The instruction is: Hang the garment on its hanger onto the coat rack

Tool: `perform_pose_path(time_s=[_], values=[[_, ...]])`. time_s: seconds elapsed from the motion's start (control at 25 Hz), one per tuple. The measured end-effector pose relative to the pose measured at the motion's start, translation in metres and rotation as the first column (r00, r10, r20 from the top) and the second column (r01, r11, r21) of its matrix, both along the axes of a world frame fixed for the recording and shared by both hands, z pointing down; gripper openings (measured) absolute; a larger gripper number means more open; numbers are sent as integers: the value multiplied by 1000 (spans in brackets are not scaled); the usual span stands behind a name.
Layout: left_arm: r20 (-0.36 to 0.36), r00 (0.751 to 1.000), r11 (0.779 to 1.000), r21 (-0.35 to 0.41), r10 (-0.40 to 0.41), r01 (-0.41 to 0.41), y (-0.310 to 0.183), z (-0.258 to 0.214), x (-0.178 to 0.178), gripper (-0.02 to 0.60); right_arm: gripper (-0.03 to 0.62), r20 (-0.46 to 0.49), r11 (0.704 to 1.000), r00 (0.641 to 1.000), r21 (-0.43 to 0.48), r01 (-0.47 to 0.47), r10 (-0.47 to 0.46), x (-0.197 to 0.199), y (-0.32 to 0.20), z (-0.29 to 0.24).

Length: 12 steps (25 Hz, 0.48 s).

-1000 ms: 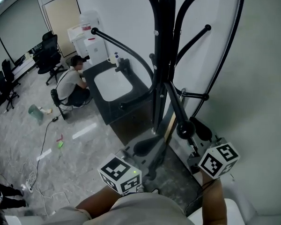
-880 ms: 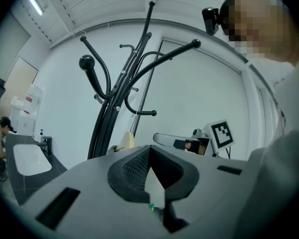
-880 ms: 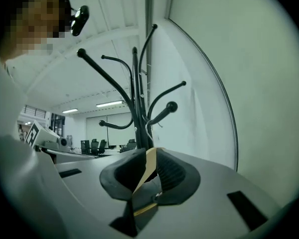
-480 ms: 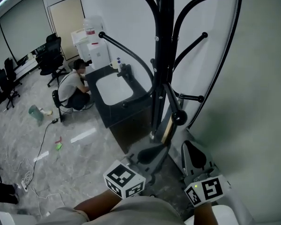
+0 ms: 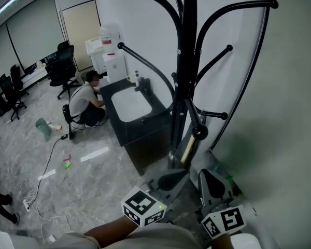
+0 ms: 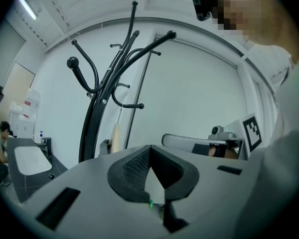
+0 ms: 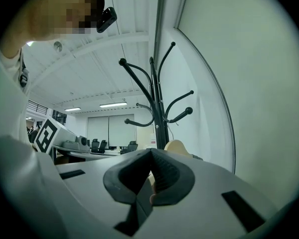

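Observation:
The black coat rack [image 5: 185,71] stands in front of me with curved, ball-tipped arms. A pale wooden hanger [image 5: 188,148] hangs low on it, close to the post. Whether a garment is on the hanger I cannot make out. My left gripper [image 5: 168,180] is shut and empty, its tips pointing at the rack's foot. My right gripper [image 5: 211,183] is shut too, with nothing between its pads, just below the low ball-tipped arm [image 5: 199,132]. In the right gripper view the hanger [image 7: 178,146] peeks over the closed right gripper [image 7: 150,156]. The left gripper view shows the rack [image 6: 100,101] and the hanger [image 6: 115,136] beyond the closed left gripper [image 6: 149,151].
A white wall [image 5: 280,113] runs close on the right of the rack. Behind the rack stands a black counter with a white sink [image 5: 130,104], and a person [image 5: 88,100] crouches beside it. Office chairs [image 5: 62,66] and floor cables [image 5: 46,170] lie to the left.
My right gripper has dropped down and back from the low ball-tipped arm, and its jaws have closed. The left gripper has stayed shut and shifted slightly.

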State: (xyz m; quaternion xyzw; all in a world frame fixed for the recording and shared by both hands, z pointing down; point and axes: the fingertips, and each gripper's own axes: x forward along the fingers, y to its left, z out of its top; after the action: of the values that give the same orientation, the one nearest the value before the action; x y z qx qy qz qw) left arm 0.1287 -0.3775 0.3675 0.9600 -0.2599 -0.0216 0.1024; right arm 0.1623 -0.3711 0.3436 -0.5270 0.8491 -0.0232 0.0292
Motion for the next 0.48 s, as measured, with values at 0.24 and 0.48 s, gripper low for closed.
perform_pose_path(time_s=[0.24,0.48], values=[[6,1000,1000,5,3,-3,3,-1,2,5,15,20,1000,1000,-13,6,-5,0,1,1],[8,1000,1000,10,4,-5,4,-1,4,5,15,24,1000,1000,-7,18,-18,0,0,0]])
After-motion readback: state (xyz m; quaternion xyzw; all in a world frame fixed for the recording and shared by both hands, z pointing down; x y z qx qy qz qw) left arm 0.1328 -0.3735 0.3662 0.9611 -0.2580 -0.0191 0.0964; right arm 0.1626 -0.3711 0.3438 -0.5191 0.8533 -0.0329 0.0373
